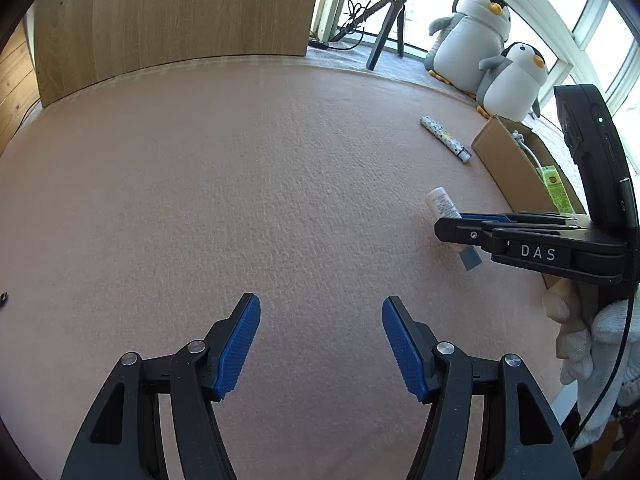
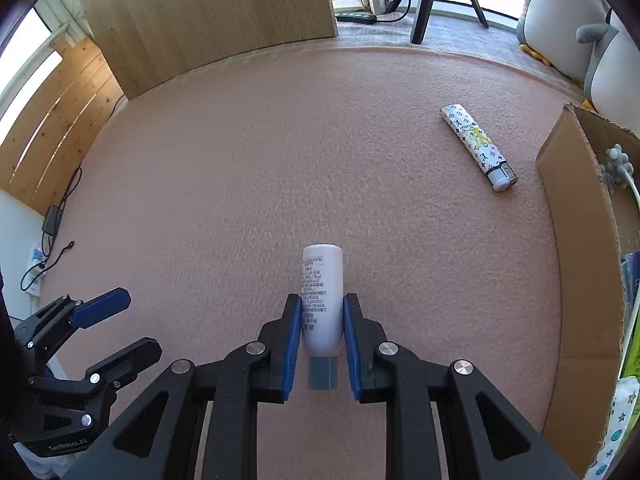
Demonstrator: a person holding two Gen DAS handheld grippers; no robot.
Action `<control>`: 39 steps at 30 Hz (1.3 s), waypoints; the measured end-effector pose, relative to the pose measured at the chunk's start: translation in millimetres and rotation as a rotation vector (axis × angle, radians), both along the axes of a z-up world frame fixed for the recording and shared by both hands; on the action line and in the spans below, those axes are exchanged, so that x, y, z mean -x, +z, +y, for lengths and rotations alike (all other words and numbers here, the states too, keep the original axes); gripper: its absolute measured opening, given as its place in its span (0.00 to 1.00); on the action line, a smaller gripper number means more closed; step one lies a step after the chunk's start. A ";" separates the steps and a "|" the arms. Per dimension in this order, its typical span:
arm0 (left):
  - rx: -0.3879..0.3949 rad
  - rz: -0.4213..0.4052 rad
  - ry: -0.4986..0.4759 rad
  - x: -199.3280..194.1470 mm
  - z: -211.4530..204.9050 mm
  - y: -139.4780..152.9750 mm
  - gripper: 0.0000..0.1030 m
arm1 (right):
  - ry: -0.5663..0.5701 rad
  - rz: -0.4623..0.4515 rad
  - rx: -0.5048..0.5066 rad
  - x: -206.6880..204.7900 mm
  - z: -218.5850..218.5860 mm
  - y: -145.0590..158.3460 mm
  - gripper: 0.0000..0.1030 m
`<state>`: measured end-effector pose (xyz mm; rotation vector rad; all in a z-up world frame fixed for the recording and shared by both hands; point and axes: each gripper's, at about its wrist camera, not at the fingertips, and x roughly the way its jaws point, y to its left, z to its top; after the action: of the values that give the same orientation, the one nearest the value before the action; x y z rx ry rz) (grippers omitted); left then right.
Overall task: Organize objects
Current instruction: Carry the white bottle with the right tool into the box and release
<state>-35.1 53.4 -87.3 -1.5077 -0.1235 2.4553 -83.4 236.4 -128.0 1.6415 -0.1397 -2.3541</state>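
Left wrist view: the left gripper (image 1: 321, 344) hangs with its blue pads spread wide and nothing between them, only bare pink mat (image 1: 248, 184) ahead. The task's things all lie off toward 2 o'clock from it. There the right gripper (image 1: 460, 226) reaches in from 3 o'clock, held by a gloved hand (image 1: 600, 332), and its fingers cross a white bottle (image 1: 440, 203) lying on the mat. The bottle's round end points to about 11 o'clock and its grey cap (image 1: 471, 259) shows on the near side of the fingers. Farther out at 1 o'clock lies a patterned lighter (image 1: 445, 138), and just beside it at 3 o'clock stands the cardboard box (image 1: 508, 164), already holding a few items.

Right wrist view: the right gripper (image 2: 322, 340) has its pads on either side of the bottle (image 2: 322, 296), closed against the bottle's body as far as I can judge. The bottle's long axis runs straight along the fingers, round end at 12 o'clock, cap (image 2: 322, 373) at 6 o'clock between the finger roots. It appears to rest on the mat; whether it is lifted I cannot tell. The box (image 2: 580, 240) lies at 3 o'clock from the bottle, its near wall running roughly parallel to the bottle's axis. So the carry, by my reading, is a lift and a sideways move to 3 o'clock over that wall. The lighter (image 2: 478, 146) sits at 1 o'clock, near the box wall, apart from it. The right gripper is plainly the nearer one to all three; the left gripper (image 2: 110, 326) waits open at 9 o'clock.
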 end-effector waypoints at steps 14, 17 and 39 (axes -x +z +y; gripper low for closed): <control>0.015 0.025 -0.052 -0.8 36.6 9.6 0.65 | -0.104 0.123 0.038 -43.8 57.9 62.1 0.18; 0.018 0.028 -0.058 0.8 41.0 9.1 0.65 | -0.129 0.134 0.030 -49.9 70.9 67.6 0.18; 0.028 0.013 -0.093 8.7 56.3 5.1 0.65 | -0.345 0.169 -0.072 -62.6 167.3 71.9 0.18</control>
<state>-43.9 109.7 -82.3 -1.4740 -0.0164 2.4025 -20.8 403.7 -56.1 1.5439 -0.3326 -2.7713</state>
